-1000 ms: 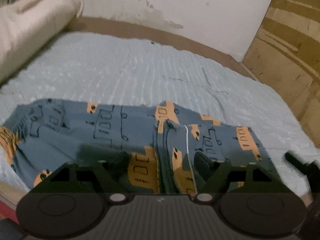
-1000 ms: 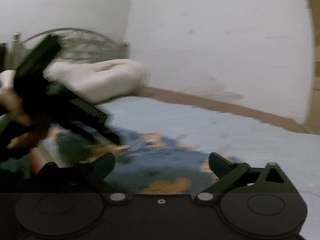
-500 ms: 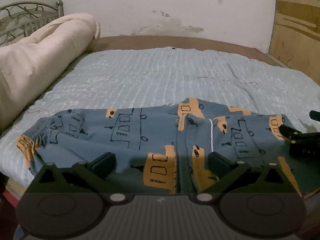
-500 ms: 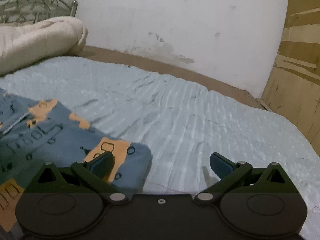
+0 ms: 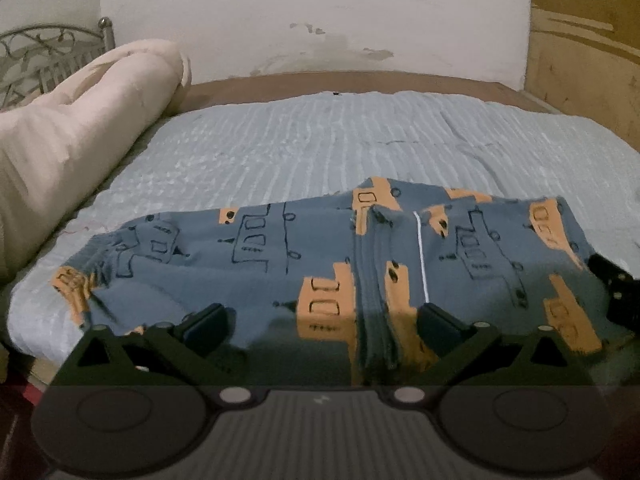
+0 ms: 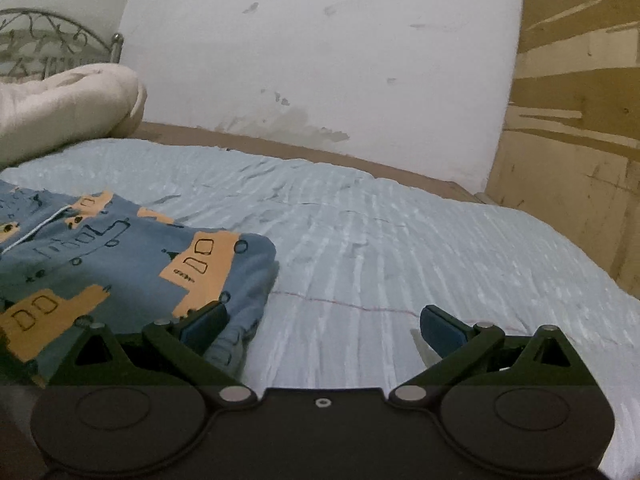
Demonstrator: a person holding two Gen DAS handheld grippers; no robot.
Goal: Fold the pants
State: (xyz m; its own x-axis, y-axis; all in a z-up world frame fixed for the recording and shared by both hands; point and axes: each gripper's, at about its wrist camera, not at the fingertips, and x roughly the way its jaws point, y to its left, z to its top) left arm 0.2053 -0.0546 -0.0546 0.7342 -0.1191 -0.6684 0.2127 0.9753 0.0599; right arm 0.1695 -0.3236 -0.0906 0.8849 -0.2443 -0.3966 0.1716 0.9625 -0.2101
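Blue-grey pants (image 5: 320, 264) lie flat across the bed's (image 5: 320, 152) near edge, both the left gripper (image 5: 322, 322) and right gripper (image 6: 322, 322) wide and empty: pinch both layers at each end, then fold evenly.

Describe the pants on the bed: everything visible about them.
The pants are soft blue-grey fabric printed with orange bus-like blocks and black line drawings, with a thin white cord running down near the middle. They lie flat and spread sideways near the front edge of the pale blue bedspread, slightly wrinkled, one gathered end at the left. The left gripper hovers open over them; the right gripper, open, sits at their right end. Neither grips them.
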